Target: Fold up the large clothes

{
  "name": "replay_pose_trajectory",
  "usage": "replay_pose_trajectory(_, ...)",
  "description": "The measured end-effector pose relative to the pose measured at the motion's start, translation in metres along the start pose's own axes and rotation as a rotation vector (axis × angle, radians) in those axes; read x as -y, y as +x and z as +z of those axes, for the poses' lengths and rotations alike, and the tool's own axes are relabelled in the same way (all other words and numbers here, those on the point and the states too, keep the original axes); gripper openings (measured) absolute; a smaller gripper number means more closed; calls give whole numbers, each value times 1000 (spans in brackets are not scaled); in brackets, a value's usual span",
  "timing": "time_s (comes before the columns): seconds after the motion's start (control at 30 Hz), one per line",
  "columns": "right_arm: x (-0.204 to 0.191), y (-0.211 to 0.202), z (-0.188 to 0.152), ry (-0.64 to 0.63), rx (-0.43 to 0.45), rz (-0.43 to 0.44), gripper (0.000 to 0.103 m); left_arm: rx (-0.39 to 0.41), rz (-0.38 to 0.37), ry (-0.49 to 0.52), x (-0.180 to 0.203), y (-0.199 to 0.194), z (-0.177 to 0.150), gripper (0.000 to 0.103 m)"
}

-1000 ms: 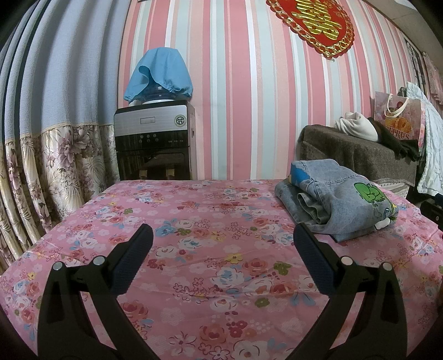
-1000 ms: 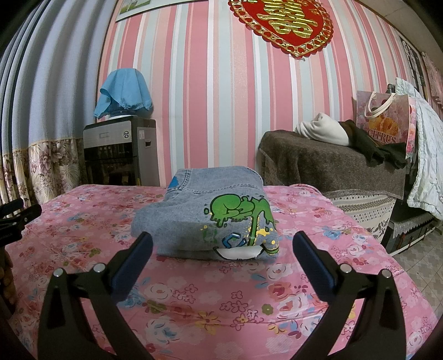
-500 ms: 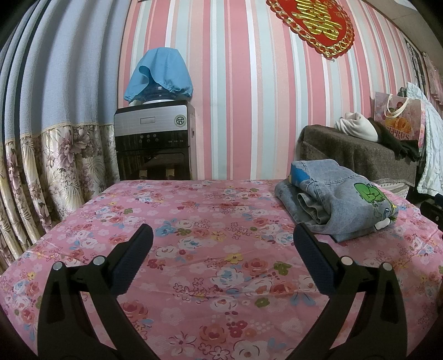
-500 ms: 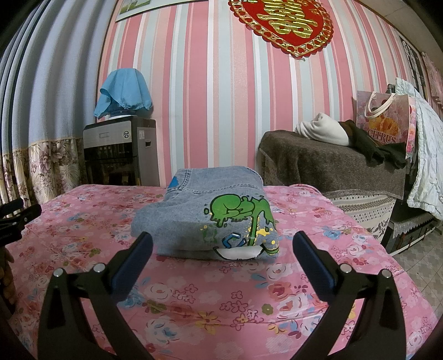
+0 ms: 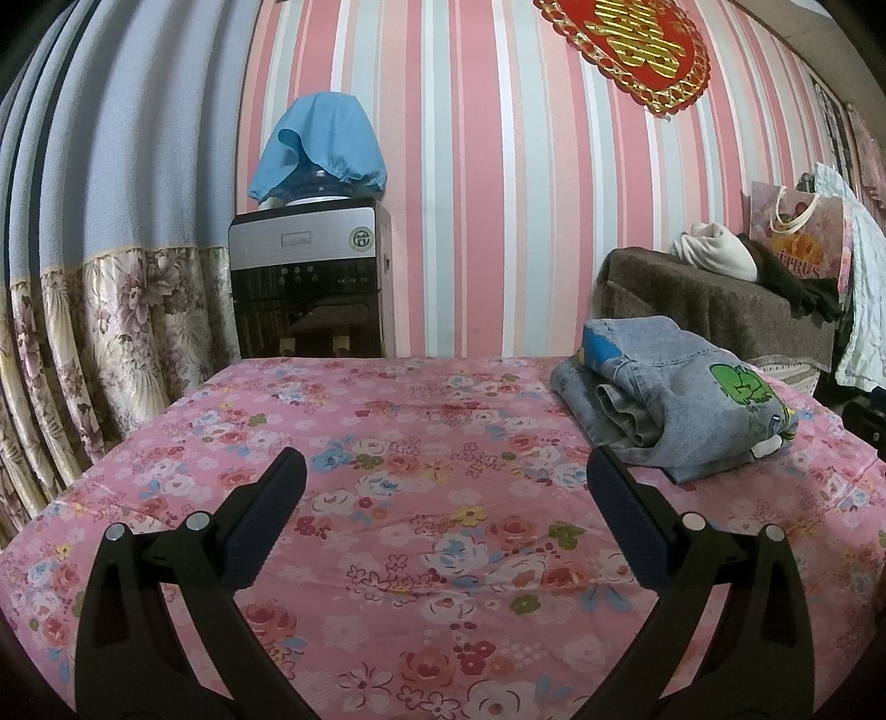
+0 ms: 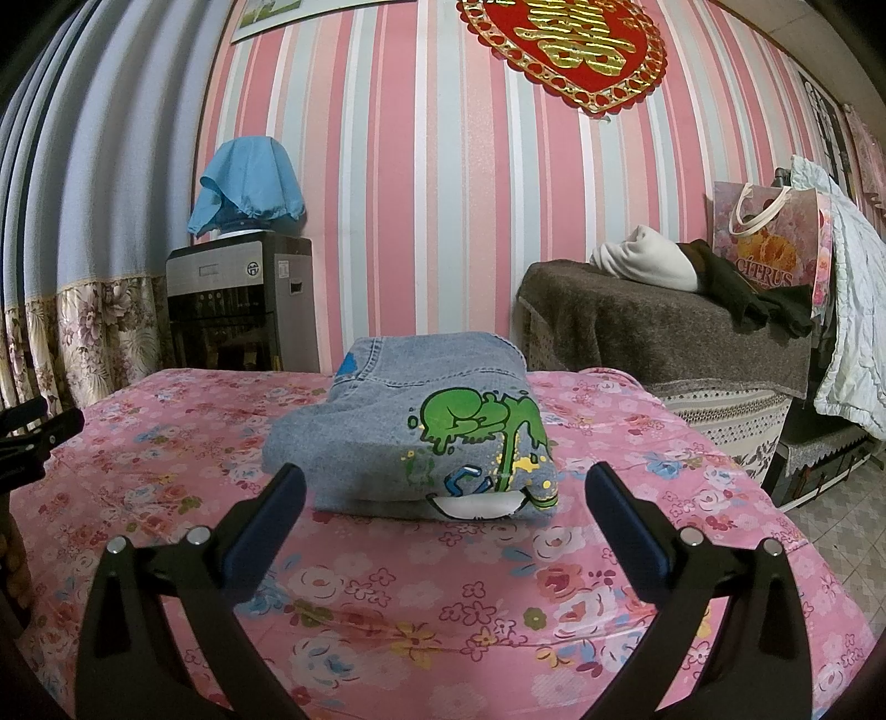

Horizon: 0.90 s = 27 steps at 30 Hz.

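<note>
The wall [image 6: 421, 183] has pink, white and grey stripes, with a red and gold sign [image 6: 565, 50] high up. A grey curtain [image 5: 111, 221] hangs on the left. In front of the wall is a tabletop [image 5: 421, 498] under a pink cloth with flowers. A brown blanket [image 6: 664, 327] covers something on the right, with a paper bag [image 6: 767, 243] on it. A water machine [image 5: 310, 282] stands by the wall under a blue cover [image 5: 321, 144]. The folded jeans [image 6: 421, 437] lie on the tabletop, with a green picture on them. The right tongs [image 6: 443, 493] are spread wide just in front of the jeans, holding nothing. The left tongs [image 5: 446, 490] are spread wide too, over bare cloth, with the jeans off to their right.
</note>
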State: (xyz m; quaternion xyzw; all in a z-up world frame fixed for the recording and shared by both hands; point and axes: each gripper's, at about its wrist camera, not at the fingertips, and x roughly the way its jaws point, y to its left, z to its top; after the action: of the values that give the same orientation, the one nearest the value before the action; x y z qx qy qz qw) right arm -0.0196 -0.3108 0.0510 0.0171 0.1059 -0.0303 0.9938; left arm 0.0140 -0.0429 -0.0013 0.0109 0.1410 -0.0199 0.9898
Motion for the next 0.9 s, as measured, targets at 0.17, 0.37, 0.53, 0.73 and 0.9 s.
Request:
replay_pose_trajectory(0.17,0,-1,-1,0,0,-1,101,-9,-16,3,0,0,-2,100)
replay_pose_trajectory(0.37,0,0,0,0,-1,-1,101,-18,-6,-2,-3,3,-3,100)
replay_pose_trajectory(0.53,0,0,0,1,0,-1,101,-30,-16,-15,-6,7,-2,100)
replay_pose_trajectory(0.73,0,0,0,0,-1,-1,101,-28,7,-3,-7,7,-1,100)
replay_pose_trajectory(0.9,0,0,-1,0,-1,0,101,-32,6,-12,-10,8,-1,100)
